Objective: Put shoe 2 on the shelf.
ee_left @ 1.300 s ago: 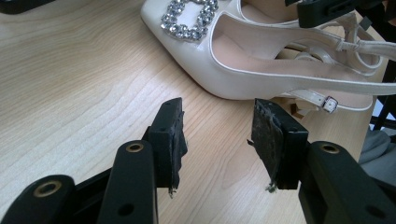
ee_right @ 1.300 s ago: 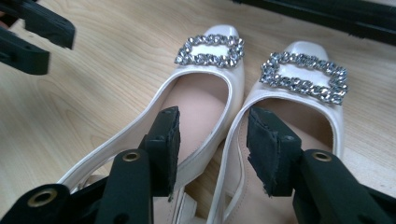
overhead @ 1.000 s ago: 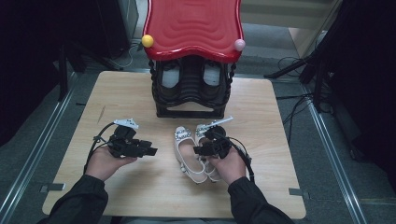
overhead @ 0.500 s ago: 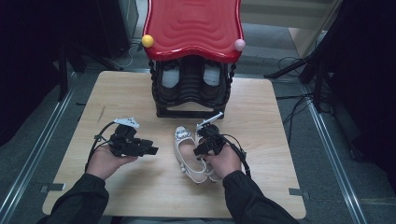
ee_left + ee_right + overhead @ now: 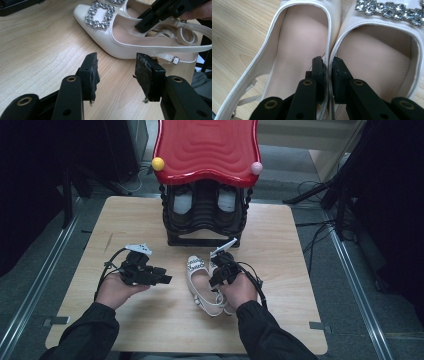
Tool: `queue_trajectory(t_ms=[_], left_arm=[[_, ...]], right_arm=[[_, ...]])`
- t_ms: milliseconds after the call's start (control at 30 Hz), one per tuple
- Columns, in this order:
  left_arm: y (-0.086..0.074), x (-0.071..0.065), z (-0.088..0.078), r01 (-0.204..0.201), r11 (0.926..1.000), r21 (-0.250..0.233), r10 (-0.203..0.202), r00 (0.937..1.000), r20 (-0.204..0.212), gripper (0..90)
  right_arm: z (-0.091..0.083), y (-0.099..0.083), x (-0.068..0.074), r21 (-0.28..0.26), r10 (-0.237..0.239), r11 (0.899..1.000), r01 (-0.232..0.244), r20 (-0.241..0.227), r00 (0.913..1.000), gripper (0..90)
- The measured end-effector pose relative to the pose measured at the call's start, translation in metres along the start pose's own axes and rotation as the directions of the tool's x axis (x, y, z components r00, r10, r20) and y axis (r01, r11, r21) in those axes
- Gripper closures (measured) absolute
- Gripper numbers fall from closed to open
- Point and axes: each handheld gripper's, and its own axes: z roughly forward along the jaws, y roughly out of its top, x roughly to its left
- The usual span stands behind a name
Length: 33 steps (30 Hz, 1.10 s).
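Two cream slingback shoes [image 5: 202, 287] with jewelled buckles [image 5: 100, 13] lie side by side on the wooden table [image 5: 280, 250]. My right gripper [image 5: 328, 67] points down into them. Its jaws have just been closing and now pinch the two adjoining side walls, one jaw inside the left shoe [image 5: 297, 35] and one inside the right shoe [image 5: 377, 57]. In the high view this right gripper [image 5: 220, 272] sits over the heels. My left gripper [image 5: 116, 72] is open and holds nothing, just left of the shoes [image 5: 125, 45], low over the table. In the high view the left gripper [image 5: 165, 279] points right.
A black shoe rack [image 5: 202, 217] with a wavy red top [image 5: 205, 150] stands at the table's far middle, with shoes inside. A yellow ball [image 5: 158, 163] and a pink ball [image 5: 256, 168] sit on its front corners. Metal rails run along both sides of the table.
The right hand has edged slightly left and settled down onto the shoes. The left hand and its gripper have stayed put.
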Motion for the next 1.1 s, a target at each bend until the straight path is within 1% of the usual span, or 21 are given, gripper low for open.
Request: queue_trajectory(t_ms=[100, 200, 267, 333, 367, 400, 467, 500, 533, 567, 633, 667, 733, 800, 833, 933, 967, 1000, 1033, 1067, 1100], left_arm=[[0.000, 0.001, -0.001, 0.002, 1.0000, -0.001, -0.002, 1.0000, -0.005, 53.0], [-0.001, 0.003, -0.003, 0.010, 0.9999, -0.009, -0.010, 1.0000, -0.002, 53.0], [-0.001, 0.004, -0.004, 0.015, 0.9998, -0.014, -0.015, 0.9999, 0.000, 53.0], [-0.001, 0.005, -0.006, 0.017, 0.9997, -0.017, -0.017, 0.9998, -0.005, 53.0], [-0.002, 0.005, -0.006, 0.017, 0.9997, -0.017, -0.017, 0.9998, -0.006, 53.0], [-0.002, 0.006, -0.007, 0.021, 0.9996, -0.020, -0.021, 0.9998, -0.008, 53.0], [-0.003, 0.007, -0.008, 0.025, 0.9994, -0.022, -0.025, 0.9996, -0.010, 53.0], [-0.003, 0.007, -0.009, 0.027, 0.9994, -0.023, -0.027, 0.9996, -0.011, 53.0], [-0.004, 0.008, -0.010, 0.030, 0.9992, -0.027, -0.031, 0.9994, -0.014, 53.0], [-0.005, 0.008, -0.011, 0.030, 0.9992, -0.028, -0.030, 0.9994, -0.016, 53.0], [-0.006, 0.009, -0.013, 0.037, 0.9988, -0.033, -0.037, 0.9991, -0.022, 53.0], [-0.007, 0.011, -0.015, 0.039, 0.9986, -0.035, -0.040, 0.9990, -0.022, 53.0], [-0.009, 0.012, -0.017, 0.050, 0.9980, -0.039, -0.051, 0.9983, -0.027, 53.1], [-0.011, 0.014, -0.020, 0.055, 0.9976, -0.042, -0.057, 0.9978, -0.034, 53.1], [-0.012, 0.014, -0.021, 0.061, 0.9971, -0.045, -0.062, 0.9974, -0.037, 53.1], [-0.017, 0.015, -0.025, 0.070, 0.9961, -0.053, -0.073, 0.9965, -0.042, 53.2], [-0.018, 0.016, -0.027, 0.071, 0.9960, -0.055, -0.073, 0.9964, -0.044, 53.1], [-0.019, 0.017, -0.028, 0.075, 0.9956, -0.056, -0.078, 0.9957, -0.050, 53.2], [-0.020, 0.017, -0.029, 0.078, 0.9950, -0.061, -0.082, 0.9952, -0.053, 53.1], [-0.022, 0.018, -0.031, 0.086, 0.9943, -0.064, -0.089, 0.9947, -0.051, 53.2], [-0.023, 0.018, -0.032, 0.088, 0.9938, -0.068, -0.092, 0.9942, -0.056, 53.2]], right_arm=[[-0.002, 0.001, -0.001, 0.004, 0.001, 1.000, -0.001, -0.001, 1.0000, 85.7], [-0.005, 0.001, -0.002, 0.010, -0.012, 1.000, 0.012, -0.003, 0.9999, 86.0], [-0.010, 0.002, -0.002, 0.013, -0.028, 1.000, 0.028, 0.003, 0.9996, 85.9], [-0.015, 0.002, -0.002, 0.016, -0.059, 0.998, 0.059, 0.029, 0.9978, 86.1], [-0.017, 0.002, -0.003, 0.007, -0.083, 0.997, 0.082, 0.029, 0.9962, 86.1], [-0.019, 0.002, -0.003, 0.011, -0.086, 0.996, 0.086, 0.019, 0.9961, 86.1], [-0.023, 0.003, -0.005, 0.008, -0.116, 0.993, 0.116, -0.003, 0.9932, 86.1], [-0.025, 0.003, -0.006, 0.002, -0.118, 0.993, 0.118, -0.010, 0.9929, 86.1], [-0.027, 0.004, -0.007, -0.001, -0.144, 0.990, 0.144, -0.021, 0.9893, 86.1], [-0.030, 0.005, -0.009, -0.005, -0.149, 0.989, 0.149, -0.033, 0.9883, 86.1], [-0.035, 0.009, -0.010, 0.002, -0.181, 0.984, 0.181, -0.046, 0.9825, 86.0], [-0.036, 0.011, -0.011, 0.008, -0.178, 0.984, 0.179, -0.049, 0.9827, 86.0], [-0.039, 0.016, -0.009, 0.009, -0.241, 0.970, 0.242, -0.036, 0.9698, 86.1], [-0.042, 0.021, -0.008, 0.001, -0.287, 0.958, 0.287, -0.042, 0.9570, 86.1], [-0.044, 0.023, -0.007, -0.001, -0.313, 0.950, 0.313, -0.048, 0.9485, 86.1], [-0.049, 0.031, -0.006, -0.009, -0.363, 0.932, 0.363, -0.080, 0.9284, 85.9], [-0.050, 0.033, -0.005, -0.006, -0.387, 0.922, 0.388, -0.086, 0.9181, 86.0], [-0.050, 0.036, -0.005, -0.008, -0.402, 0.915, 0.403, -0.092, 0.9108, 86.0], [-0.050, 0.039, -0.005, -0.009, -0.404, 0.914, 0.405, -0.093, 0.9099, 86.0], [-0.050, 0.042, -0.005, -0.013, -0.419, 0.907, 0.420, -0.094, 0.9029, 86.0], [-0.050, 0.044, -0.005, -0.017, -0.423, 0.906, 0.424, -0.098, 0.9006, 86.1]])
